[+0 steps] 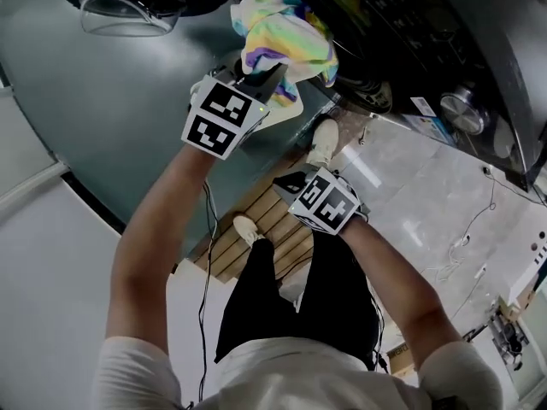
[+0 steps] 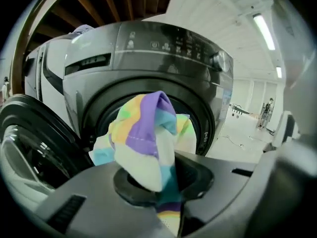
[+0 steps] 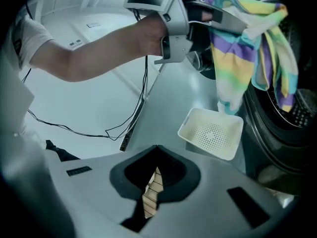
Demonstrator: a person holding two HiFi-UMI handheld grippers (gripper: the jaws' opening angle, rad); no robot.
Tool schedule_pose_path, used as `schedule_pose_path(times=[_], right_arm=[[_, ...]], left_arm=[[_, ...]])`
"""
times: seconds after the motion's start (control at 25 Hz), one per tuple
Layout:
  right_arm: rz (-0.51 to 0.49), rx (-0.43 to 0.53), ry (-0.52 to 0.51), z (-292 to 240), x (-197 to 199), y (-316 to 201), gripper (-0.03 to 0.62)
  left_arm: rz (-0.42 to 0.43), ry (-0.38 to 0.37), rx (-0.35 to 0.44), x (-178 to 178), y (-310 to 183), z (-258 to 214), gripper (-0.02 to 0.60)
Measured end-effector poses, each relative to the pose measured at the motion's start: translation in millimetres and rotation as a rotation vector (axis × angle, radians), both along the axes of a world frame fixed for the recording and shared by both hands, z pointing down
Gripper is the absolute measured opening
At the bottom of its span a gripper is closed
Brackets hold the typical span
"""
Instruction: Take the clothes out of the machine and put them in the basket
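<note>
My left gripper [image 1: 267, 77] is clamped on the striped cloth [image 1: 286, 39], upper middle of the frame, held high outside the machine [image 2: 148, 48] so it hangs free. The basket [image 3: 212, 133] waits on the floor beneath it. My right gripper [image 1: 289, 181] is clenched on nothing, parked low.

You held left hand-held gripper [image 1: 267, 77] out ahead, higher in head view than right. Its jaws were clamped on striped cloth [image 1: 286, 37], which was bunched between pads with its loose end hanging below. Bare left forearm [image 1: 162, 220] was stretched forward, marker cube [image 1: 218, 114] facing head camera. You kept right hand-held gripper [image 1: 291, 180] closer to body, angled downward. Its jaws were drawn together with only thin slit between and nothing gripped. Your right forearm [image 1: 393, 272] was bare too.
</note>
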State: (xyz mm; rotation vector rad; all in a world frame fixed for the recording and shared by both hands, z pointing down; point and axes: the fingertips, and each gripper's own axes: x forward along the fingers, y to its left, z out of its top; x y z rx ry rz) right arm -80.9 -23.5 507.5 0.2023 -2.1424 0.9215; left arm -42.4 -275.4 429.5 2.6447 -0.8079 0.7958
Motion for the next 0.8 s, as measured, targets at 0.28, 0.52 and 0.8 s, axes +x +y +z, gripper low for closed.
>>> schedule_pose_path(times=[0.28, 0.52, 0.8], right_arm=[[-0.003, 0.008, -0.011, -2.2, -20.8, 17.6, 0.003], [-0.022, -0.007, -0.012, 0.6, -35.3, 33.7, 0.003], [-0.047, -0.018, -0.004, 7.8, -47.8, 42.7, 0.003]], left_arm=[[-0.006, -0.001, 0.081, -57.3, 33.2, -41.7, 0.069], [-0.017, -0.013, 0.092, -99.3, 63.8, -43.0, 0.071], [-0.042, -0.042, 0.074, -130.0, 84.6, -18.0, 0.072]])
